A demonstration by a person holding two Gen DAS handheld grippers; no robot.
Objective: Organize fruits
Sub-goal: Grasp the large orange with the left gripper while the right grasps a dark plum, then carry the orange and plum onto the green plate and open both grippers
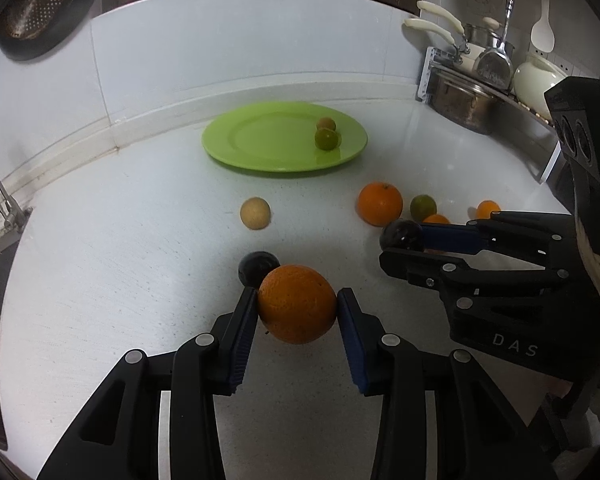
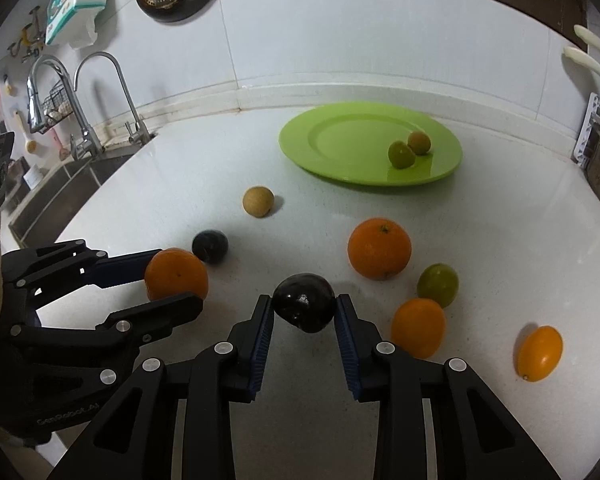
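Note:
My left gripper is shut on a large orange, its blue pads pressing both sides just above the white counter. My right gripper is shut on a dark plum to the right of it. A green plate farther back carries two small greenish fruits near its right rim. Loose on the counter lie a tan round fruit, a second dark plum, another orange, a green citrus and two small orange fruits.
A sink with two taps lies at the counter's left end. A rack of pots and pans stands at the back right. The tiled wall with its raised ledge runs behind the plate.

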